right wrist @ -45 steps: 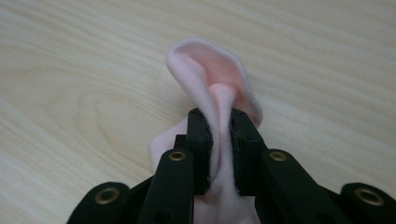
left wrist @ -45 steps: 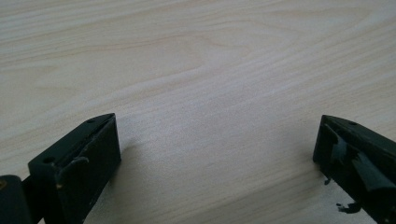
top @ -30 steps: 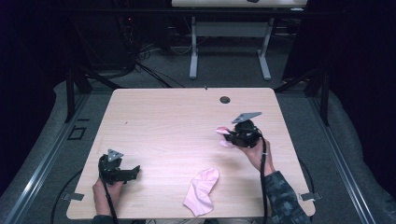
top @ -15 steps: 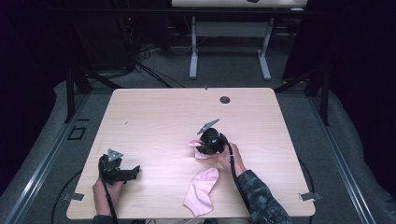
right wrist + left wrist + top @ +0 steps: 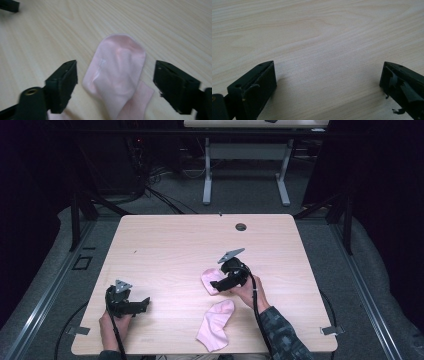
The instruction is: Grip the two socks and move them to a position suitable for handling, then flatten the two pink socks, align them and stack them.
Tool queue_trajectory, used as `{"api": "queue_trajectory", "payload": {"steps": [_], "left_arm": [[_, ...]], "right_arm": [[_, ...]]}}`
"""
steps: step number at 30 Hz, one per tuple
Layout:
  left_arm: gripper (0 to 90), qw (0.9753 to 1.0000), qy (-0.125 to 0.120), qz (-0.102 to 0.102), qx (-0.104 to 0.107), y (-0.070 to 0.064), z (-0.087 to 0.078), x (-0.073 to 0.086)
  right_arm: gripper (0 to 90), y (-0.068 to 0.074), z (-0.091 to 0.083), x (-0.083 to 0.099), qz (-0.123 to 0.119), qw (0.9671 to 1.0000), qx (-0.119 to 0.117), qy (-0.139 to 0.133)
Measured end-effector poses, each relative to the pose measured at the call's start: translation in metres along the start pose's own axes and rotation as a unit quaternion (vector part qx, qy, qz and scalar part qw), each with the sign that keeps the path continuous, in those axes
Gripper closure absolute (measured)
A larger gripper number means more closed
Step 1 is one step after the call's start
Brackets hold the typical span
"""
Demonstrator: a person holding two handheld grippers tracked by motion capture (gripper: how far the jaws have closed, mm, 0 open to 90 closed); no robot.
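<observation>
Right gripper gaping over pink sock, gripping nothing | second sock lying nearer, possibly apart | left gripper idling wide, empty | centring before closing.

I find no text, label, brand, number or sign that I can read in any of my views. The bench shows only bare wood grain, with no printing on it. The pink sock between my right gripper's jaws is plain, and the second pink sock near the bench's front edge is plain too. The black jaws in both gripper views carry no marking I can make out.
</observation>
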State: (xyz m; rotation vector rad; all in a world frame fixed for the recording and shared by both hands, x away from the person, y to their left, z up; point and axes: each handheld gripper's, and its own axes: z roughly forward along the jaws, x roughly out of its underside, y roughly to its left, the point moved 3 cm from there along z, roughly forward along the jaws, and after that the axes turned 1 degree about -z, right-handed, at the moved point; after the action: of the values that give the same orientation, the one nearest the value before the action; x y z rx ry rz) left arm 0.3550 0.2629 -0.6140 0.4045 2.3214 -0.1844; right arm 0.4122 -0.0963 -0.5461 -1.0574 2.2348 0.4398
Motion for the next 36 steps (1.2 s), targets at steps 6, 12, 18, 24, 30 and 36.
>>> {"api": "queue_trajectory", "payload": {"steps": [6, 12, 18, 24, 30, 36], "left_arm": [[0.6, 1.0, 0.0, 0.0, 0.0, 0.0, 0.0, 0.0], [0.6, 1.0, 0.0, 0.0, 0.0, 0.0, 0.0, 0.0], [0.6, 1.0, 0.0, 0.0, 0.0, 0.0, 0.0, 0.0], [0.6, 1.0, 0.0, 0.0, 0.0, 0.0, 0.0, 0.0], [0.6, 1.0, 0.0, -0.001, 0.0, 0.0, 0.0, 0.0], [0.6, 1.0, 0.0, 0.0, 0.0, 0.0, 0.0, 0.0]], "right_arm": [[9.2, 0.022, -0.028, 0.013, -0.021, 0.9997, -0.007, -0.006], [11.9, 0.048, -0.043, 0.022, -0.041, 0.999, -0.014, -0.01], [14.9, 0.084, -0.042, 0.038, -0.056, 0.9978, -0.036, 0.003], [25.0, 0.111, -0.032, 0.053, -0.06, 0.9959, -0.065, 0.018], [36.9, 0.138, -0.019, 0.064, -0.081, 0.9919, -0.088, 0.042], [51.7, 0.149, -0.008, 0.07, -0.1, 0.9884, -0.088, 0.073]]}}
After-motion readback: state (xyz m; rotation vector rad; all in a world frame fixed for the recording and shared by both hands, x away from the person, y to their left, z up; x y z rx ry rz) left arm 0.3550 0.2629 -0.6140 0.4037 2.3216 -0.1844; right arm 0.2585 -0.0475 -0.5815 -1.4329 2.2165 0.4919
